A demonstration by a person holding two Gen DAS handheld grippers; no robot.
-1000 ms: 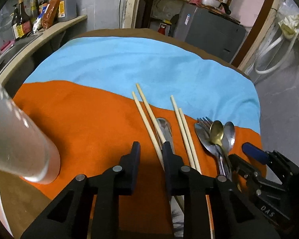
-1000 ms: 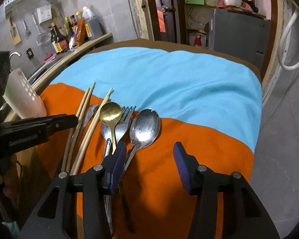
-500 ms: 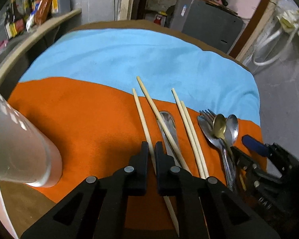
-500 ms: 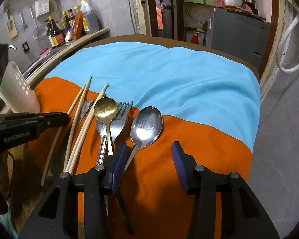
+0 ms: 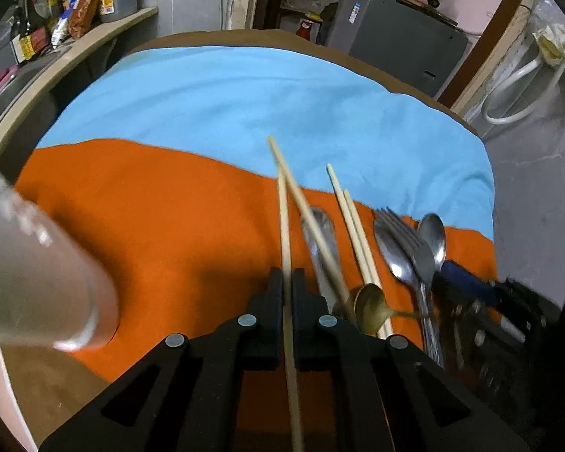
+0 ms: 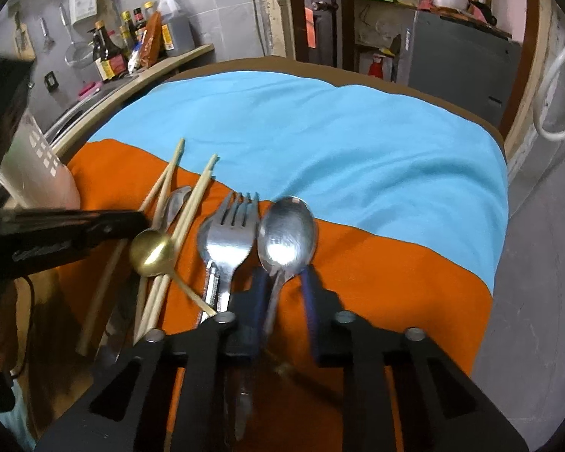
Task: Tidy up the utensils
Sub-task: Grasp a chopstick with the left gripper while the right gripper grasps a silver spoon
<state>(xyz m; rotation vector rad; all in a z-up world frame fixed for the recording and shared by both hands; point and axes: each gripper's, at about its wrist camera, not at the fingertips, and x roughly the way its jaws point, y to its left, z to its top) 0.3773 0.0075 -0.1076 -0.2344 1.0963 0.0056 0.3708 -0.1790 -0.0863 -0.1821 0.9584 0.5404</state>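
Observation:
My left gripper [image 5: 287,282] is shut on a wooden chopstick [image 5: 283,218] and holds it above the orange cloth [image 5: 162,218]. Beside it lie a crossed chopstick [image 5: 305,207], a chopstick pair [image 5: 352,222], a steel spoon [image 5: 320,233], a gold spoon [image 5: 371,309], a fork [image 5: 406,237] and a large spoon [image 5: 433,233]. My right gripper [image 6: 282,282] has its blue pads around the handle of the large steel spoon [image 6: 287,233], with a gap still showing. The fork [image 6: 229,237] and gold spoon [image 6: 152,252] lie to its left.
A white perforated holder [image 5: 37,275] stands at the left on the cloth; it also shows in the right wrist view [image 6: 37,173]. A blue cloth [image 5: 263,101] covers the far half of the table. A counter with bottles [image 6: 132,49] runs along the left.
My left gripper has shut on one chopstick and lifted it. The gold spoon has swung left off the fork. My right gripper has narrowed around the large spoon's handle.

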